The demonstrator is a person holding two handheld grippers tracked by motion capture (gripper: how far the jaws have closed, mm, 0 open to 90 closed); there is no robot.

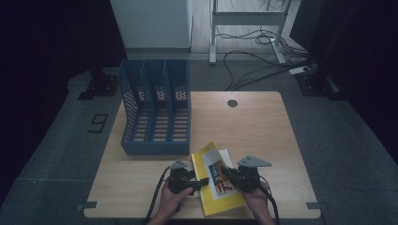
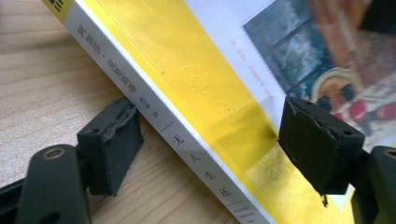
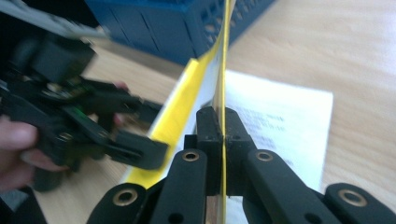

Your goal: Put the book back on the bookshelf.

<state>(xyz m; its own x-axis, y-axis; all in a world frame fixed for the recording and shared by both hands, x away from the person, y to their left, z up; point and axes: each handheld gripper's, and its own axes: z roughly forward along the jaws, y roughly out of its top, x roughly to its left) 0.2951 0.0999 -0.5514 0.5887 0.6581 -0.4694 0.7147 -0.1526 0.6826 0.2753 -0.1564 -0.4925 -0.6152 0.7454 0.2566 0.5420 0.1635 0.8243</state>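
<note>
Yellow paperback book lies just in front of the blue file rack; right gripper pinches its lifted front cover, left gripper straddles the spine, jaws apart, not gripping.

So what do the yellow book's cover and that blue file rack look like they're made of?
Yellow book: its cover looks like glossy coated card, going by the sheen and embossed lettering, and it bends thin where the right gripper pinches it. Blue file rack: probably moulded plastic, matte, with perforated walls.
</note>
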